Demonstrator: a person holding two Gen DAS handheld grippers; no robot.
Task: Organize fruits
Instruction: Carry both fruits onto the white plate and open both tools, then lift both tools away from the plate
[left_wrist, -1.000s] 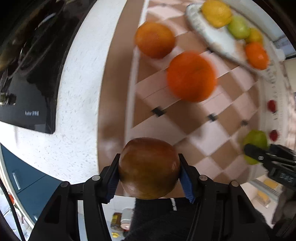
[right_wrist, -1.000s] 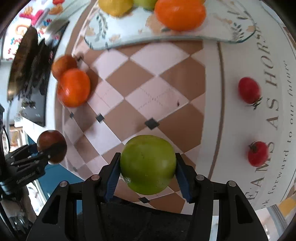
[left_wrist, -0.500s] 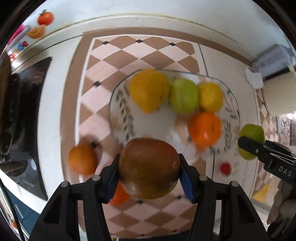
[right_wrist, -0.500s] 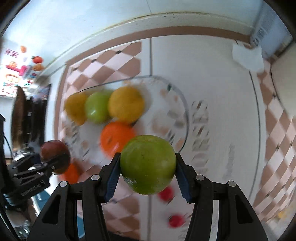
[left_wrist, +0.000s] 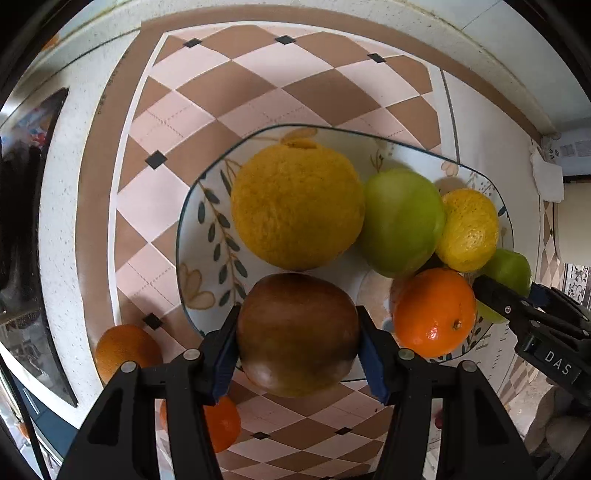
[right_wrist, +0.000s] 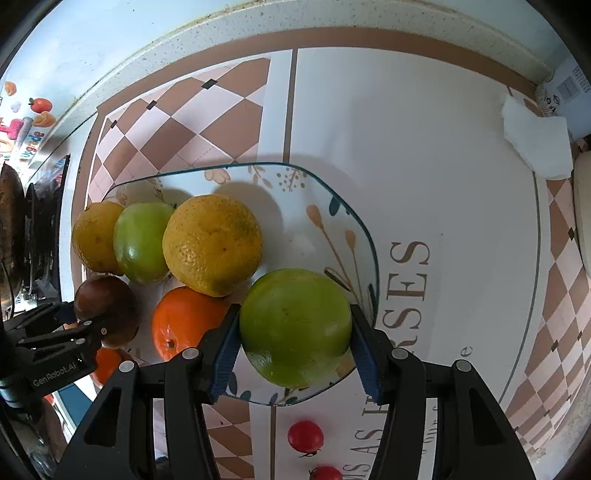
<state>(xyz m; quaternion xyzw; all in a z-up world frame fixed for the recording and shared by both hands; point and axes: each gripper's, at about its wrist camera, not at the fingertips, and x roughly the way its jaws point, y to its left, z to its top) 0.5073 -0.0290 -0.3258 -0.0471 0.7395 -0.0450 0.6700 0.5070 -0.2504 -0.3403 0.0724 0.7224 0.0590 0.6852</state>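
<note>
My left gripper (left_wrist: 297, 360) is shut on a dark brown fruit (left_wrist: 297, 332) and holds it over the near left part of a patterned plate (left_wrist: 199, 229). My right gripper (right_wrist: 293, 354) is shut on a green apple (right_wrist: 295, 325), held over the plate's near right part (right_wrist: 354, 229). On the plate lie a large yellow citrus (left_wrist: 295, 205), a green apple (left_wrist: 402, 221), a lemon (left_wrist: 467, 230) and an orange (left_wrist: 434, 312). The brown fruit also shows in the right wrist view (right_wrist: 105, 310).
Two oranges (left_wrist: 123, 349) (left_wrist: 221, 424) lie on the checked mat left of the plate. Two small red tomatoes (right_wrist: 306, 435) (right_wrist: 327, 473) lie on the white mat near the plate. A dark stove (left_wrist: 22, 221) stands at the left, a white cloth (right_wrist: 535, 144) at the right.
Both grippers have moved closer to the plate and lower with their fruits still held. The plate and its fruits now fill both views.
</note>
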